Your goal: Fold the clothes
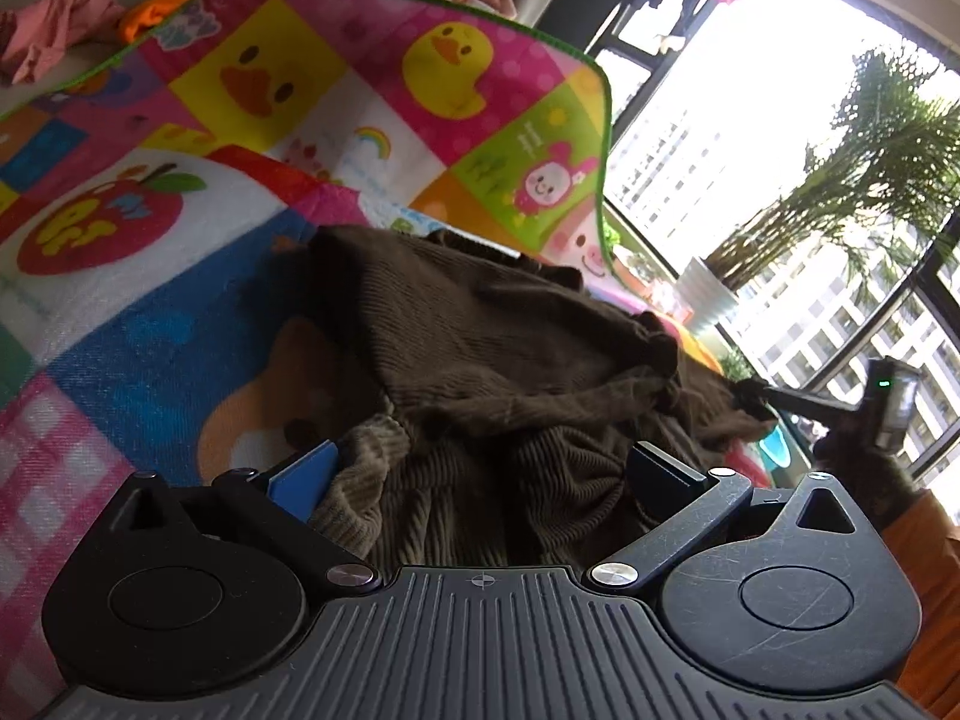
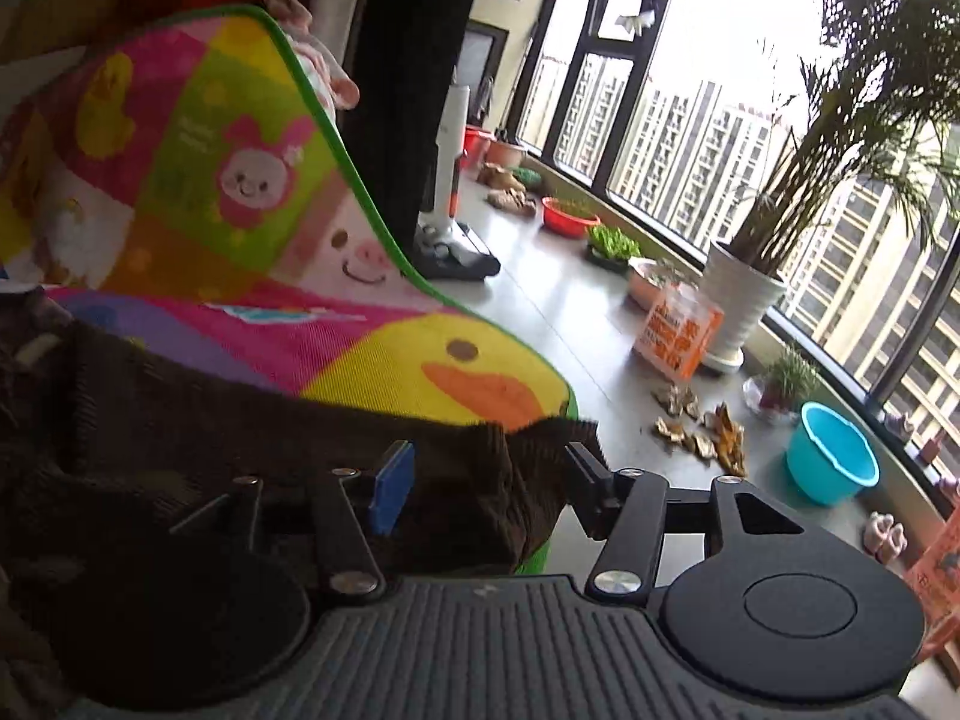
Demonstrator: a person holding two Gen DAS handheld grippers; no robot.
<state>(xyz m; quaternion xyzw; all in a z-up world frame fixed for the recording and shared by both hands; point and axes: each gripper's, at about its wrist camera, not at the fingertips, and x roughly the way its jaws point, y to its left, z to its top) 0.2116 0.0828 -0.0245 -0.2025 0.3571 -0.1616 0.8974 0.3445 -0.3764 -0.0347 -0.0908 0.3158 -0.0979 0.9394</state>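
A dark brown corduroy garment (image 1: 498, 336) lies bunched on a colourful cartoon play mat (image 1: 180, 276). My left gripper (image 1: 486, 468) is open, its jaws wide apart around a fold of the garment that lies between them. In the left wrist view the right gripper (image 1: 756, 399) shows at the garment's far right end. In the right wrist view my right gripper (image 2: 486, 474) is open, with the garment's edge (image 2: 468, 480) between its fingers at the mat's (image 2: 252, 192) right edge.
Pink and orange clothes (image 1: 60, 30) lie beyond the mat's far edge. Right of the mat is a tiled floor with a potted palm (image 2: 744, 294), a blue basin (image 2: 831, 462), a red bowl (image 2: 567, 216) and an orange box (image 2: 675, 330) along large windows.
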